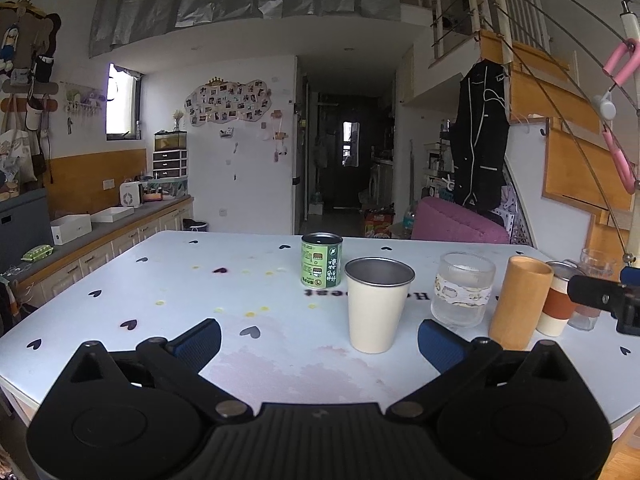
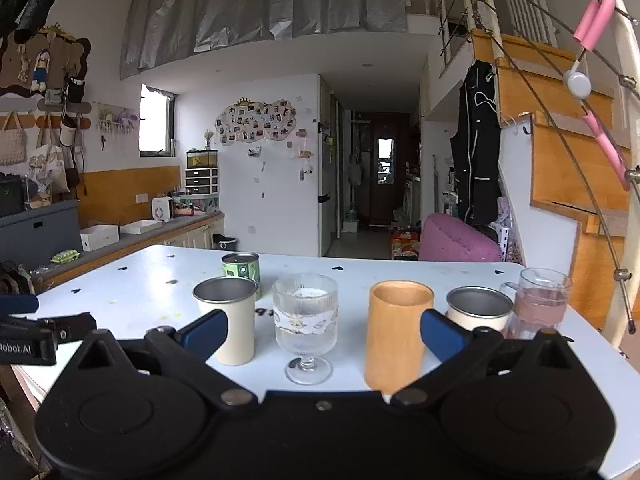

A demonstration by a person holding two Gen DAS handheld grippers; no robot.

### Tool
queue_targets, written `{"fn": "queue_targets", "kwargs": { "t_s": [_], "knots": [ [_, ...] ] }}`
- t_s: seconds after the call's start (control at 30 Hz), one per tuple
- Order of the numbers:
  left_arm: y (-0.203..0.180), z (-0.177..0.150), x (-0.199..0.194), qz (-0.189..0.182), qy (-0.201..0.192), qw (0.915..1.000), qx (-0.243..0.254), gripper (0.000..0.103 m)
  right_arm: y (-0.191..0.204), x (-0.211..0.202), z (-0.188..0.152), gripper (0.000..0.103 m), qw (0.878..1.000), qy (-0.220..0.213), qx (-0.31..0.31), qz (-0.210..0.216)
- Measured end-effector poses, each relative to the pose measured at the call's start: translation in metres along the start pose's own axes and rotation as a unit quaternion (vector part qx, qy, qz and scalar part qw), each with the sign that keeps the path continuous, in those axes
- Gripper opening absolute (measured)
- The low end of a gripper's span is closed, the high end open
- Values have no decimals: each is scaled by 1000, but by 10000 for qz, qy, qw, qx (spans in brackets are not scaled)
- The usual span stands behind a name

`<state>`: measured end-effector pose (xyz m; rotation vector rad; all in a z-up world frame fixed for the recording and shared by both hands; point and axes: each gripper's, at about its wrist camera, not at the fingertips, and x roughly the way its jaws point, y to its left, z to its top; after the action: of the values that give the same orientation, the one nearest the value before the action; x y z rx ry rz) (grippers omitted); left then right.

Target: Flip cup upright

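While both grippers hang low at the near edge of the white table (image 1: pixel 120 280), wide apart and holding nothing. Left gripper (image 1: pixel 319 338): blue-padded fingers (image 1: pixel 199 340) spread, bare tabletop between them. Ahead and beyond the fingertips, a green can (image 1: pixel 321 260), upright. Just right of the can and nearer, a cream cup (image 1: pixel 376 304) with a metal rim, upright, mouth open to the top, inside the right half of the finger gap but clear of both pads. Right of the right finger, in a row: a ribbed glass (image 1: pixel 463 290), a tan wooden cup (image 1: pixel 519 302), a cream-and-brown mug (image 1: pixel 558 304), a clear glass mug (image 1: pixel 592 292), all upright. At the far right edge, the tip of the other gripper.

Right gripper (image 2: pixel 323 330): fingers (image 2: pixel 206 330) likewise spread, gripping nothing. At the far left, the left gripper's tip. Behind the left finger, the same cream cup (image 2: pixel 230 320), standing upright, green can (image 2: pixel 241 268) beyond it. Between the fingers, the stemmed ribbed glass (image 2: pixel 306 320) and the wooden cup (image 2: pixel 396 332), side by side, neither touched. Behind the right finger, the metal-rimmed mug (image 2: pixel 478 308); beside it, the clear mug (image 2: pixel 540 300) with pinkish contents.
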<state>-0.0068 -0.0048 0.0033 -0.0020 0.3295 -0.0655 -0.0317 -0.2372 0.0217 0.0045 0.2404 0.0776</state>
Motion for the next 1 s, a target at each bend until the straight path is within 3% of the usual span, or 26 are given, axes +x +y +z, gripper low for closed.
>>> {"fn": "queue_targets", "kwargs": {
  "t_s": [1.0],
  "knots": [
    [-10, -3, -8, -102, 11, 9999, 109, 103, -6, -10, -7, 103, 9998, 105, -32, -149]
  ]
}}
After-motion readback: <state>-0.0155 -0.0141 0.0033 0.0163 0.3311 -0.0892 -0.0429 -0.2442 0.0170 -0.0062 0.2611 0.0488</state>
